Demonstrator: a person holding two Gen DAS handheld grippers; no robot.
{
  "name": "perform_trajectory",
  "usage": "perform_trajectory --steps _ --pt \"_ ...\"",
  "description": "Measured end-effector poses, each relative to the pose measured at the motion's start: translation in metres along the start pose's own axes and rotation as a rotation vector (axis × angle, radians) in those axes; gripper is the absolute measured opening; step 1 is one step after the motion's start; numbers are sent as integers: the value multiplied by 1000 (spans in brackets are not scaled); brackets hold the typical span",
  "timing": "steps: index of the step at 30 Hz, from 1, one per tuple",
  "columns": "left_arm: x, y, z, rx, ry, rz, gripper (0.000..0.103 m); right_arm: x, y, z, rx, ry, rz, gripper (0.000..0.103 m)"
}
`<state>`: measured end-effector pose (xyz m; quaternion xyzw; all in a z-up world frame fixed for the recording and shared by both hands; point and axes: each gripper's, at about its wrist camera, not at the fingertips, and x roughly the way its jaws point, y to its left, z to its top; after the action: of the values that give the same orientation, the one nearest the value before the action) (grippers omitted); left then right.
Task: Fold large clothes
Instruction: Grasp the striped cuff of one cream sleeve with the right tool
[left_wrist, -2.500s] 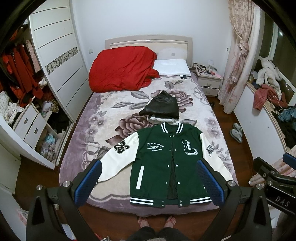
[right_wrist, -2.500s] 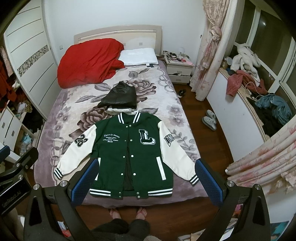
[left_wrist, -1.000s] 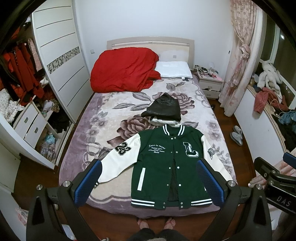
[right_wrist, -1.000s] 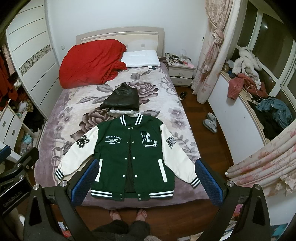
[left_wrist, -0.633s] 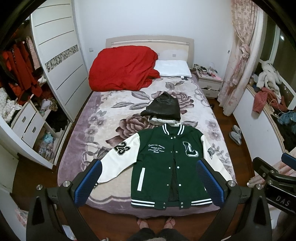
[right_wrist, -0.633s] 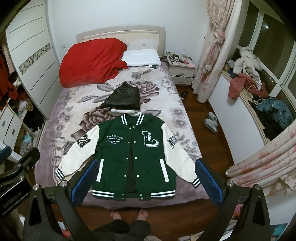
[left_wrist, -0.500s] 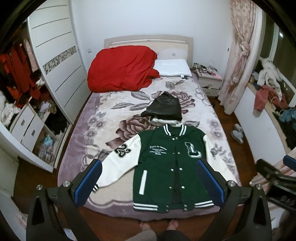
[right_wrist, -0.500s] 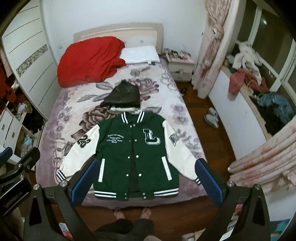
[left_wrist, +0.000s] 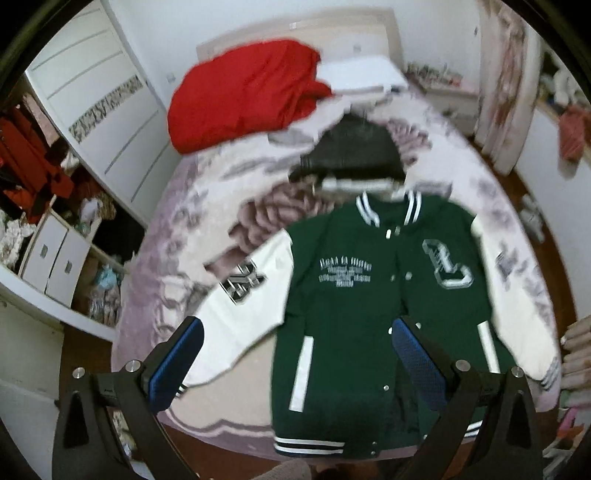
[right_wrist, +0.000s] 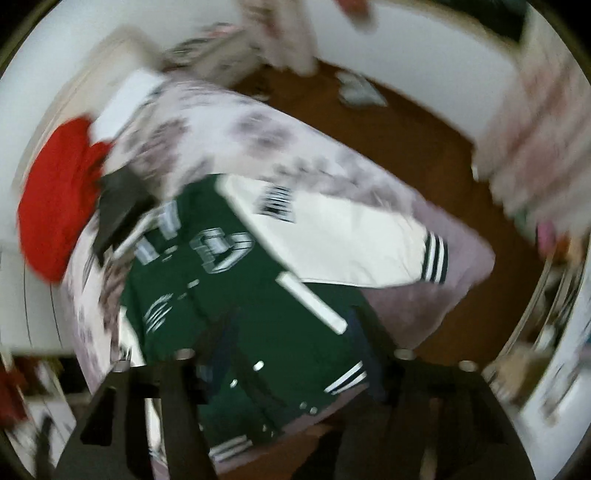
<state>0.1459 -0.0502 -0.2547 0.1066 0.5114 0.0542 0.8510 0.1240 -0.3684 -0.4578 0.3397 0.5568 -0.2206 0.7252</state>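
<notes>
The bed carries the jacket spread flat just ahead of the left fingers — beyond it a black garment, farther off a red quilt and a pillow.

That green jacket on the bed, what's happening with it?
A person with a gripper in each hand is about to fold it. The jacket lies flat and open on the bed, sleeves spread out, not folded yet. The left gripper is open above its lower left side and holds nothing. The right gripper is over the jacket's bottom, too blurred to tell whether it is open. Behind the jacket sits a black garment, and a red blanket by the headboard.
</notes>
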Motion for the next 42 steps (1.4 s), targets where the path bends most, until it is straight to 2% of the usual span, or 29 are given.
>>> perform_trajectory --steps 2,4,6,8,9,10,11,12,13,15,16,17,18,21,25,28,30,32,35,39,42 --pt "30 -20 -9 2 60 18 103 56 -64 17 136 42 -8 77" --pt "62 -45 -20 9 117 32 103 114 -128 22 279 120 -23 77" --pt "97 -70 -31 24 172 53 103 167 -185 19 430 169 30 77" --pt "125 -92 -38 41 223 63 103 214 -226 14 538 202 55 77" --pt "143 -107 -42 61 249 72 103 238 -245 9 601 208 112 77" --pt "152 -118 -43 80 263 80 103 258 -258 5 638 220 129 77" --pt "160 -130 -44 98 269 85 103 271 -267 2 675 220 142 77" --pt "170 -147 -43 123 269 90 103 288 -278 0 734 199 207 78" --pt "174 -158 -42 143 273 94 103 297 -282 0 765 189 235 79" --pt "182 -188 -32 178 266 77 103 303 -289 0 844 131 247 78" --pt "183 -200 -27 189 258 68 103 297 -291 2 877 53 257 62" --pt "184 -217 -19 206 243 51 103 291 -289 6 874 12 250 49" --pt "187 -233 -12 218 226 33 103 287 -289 11 863 -12 242 28" --pt "196 -279 13 260 196 -20 103 271 -288 36 808 -84 267 19" --pt "216 -330 50 296 171 -94 103 243 -295 105 720 -198 236 18" --pt "234 -363 77 313 137 -123 103 223 -295 182 651 -289 201 17" --pt "255 -384 95 323 128 -128 103 219 -289 241 607 -314 201 17" --pt "281 -401 106 344 152 -110 103 227 -276 294 527 -316 183 17" --pt "330 -421 111 381 248 -89 103 234 -254 350 420 -306 144 17" --pt "347 -420 118 334 266 -143 103 232 -224 386 347 -316 143 17" --pt "341 -401 121 278 273 -175 103 215 -188 380 275 -338 182 17"
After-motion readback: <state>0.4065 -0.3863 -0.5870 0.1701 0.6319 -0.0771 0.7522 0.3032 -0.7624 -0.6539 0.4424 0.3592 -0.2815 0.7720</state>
